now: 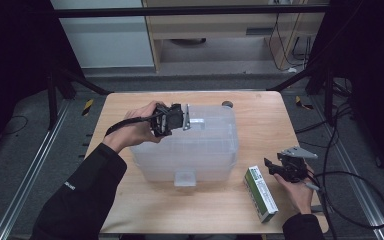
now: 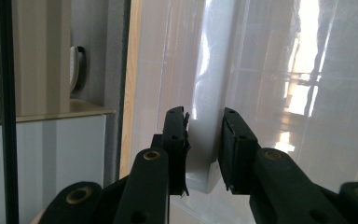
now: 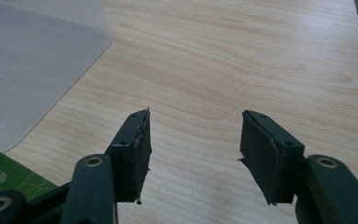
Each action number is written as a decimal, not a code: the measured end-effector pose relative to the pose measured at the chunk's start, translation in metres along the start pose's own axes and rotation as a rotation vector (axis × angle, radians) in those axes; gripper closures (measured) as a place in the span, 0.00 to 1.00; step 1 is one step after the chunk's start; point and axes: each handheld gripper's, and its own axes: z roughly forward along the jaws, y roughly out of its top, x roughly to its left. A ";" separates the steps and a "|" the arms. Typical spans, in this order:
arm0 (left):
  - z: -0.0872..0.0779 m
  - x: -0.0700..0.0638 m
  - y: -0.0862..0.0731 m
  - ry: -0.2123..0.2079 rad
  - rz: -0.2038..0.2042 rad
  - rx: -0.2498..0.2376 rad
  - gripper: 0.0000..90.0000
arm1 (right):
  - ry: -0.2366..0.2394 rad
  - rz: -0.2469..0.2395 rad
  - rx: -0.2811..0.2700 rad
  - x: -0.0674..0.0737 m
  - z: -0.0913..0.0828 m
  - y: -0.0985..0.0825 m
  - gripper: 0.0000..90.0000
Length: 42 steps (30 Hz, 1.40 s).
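Observation:
A translucent plastic storage box [image 1: 190, 150] with its lid on stands in the middle of the wooden table [image 1: 260, 120]. My left gripper [image 1: 192, 121] reaches from the left over the lid's far side. Its jaws sit on either side of a pale latch tab [image 2: 205, 154], and both pads touch it. In the left gripper view the left gripper [image 2: 204, 114] points along the glossy box wall [image 2: 284, 93]. My right gripper [image 1: 271, 168] hovers low at the right, open, with bare wood between its jaws. The right gripper [image 3: 193, 116] faces the table top.
A green and white carton [image 1: 260, 192] lies flat near the front right, just left of my right hand; its corner [image 3: 4, 175] shows beside the jaw. The box has a second latch [image 1: 185, 178] at its front. A small dark round thing [image 1: 227, 104] sits behind the box.

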 end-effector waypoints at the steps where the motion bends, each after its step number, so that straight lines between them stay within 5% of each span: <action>1: 0.000 0.000 0.000 0.000 0.000 0.000 0.81 | 0.003 0.001 -0.001 0.000 0.000 0.000 0.48; 17: -0.002 0.002 0.001 -0.014 0.019 0.013 0.82 | 0.024 0.001 -0.052 0.004 -0.014 0.018 0.50; 42: -0.002 0.008 0.001 -0.021 0.004 0.009 0.82 | 0.158 -0.055 -0.120 0.035 -0.045 0.060 0.66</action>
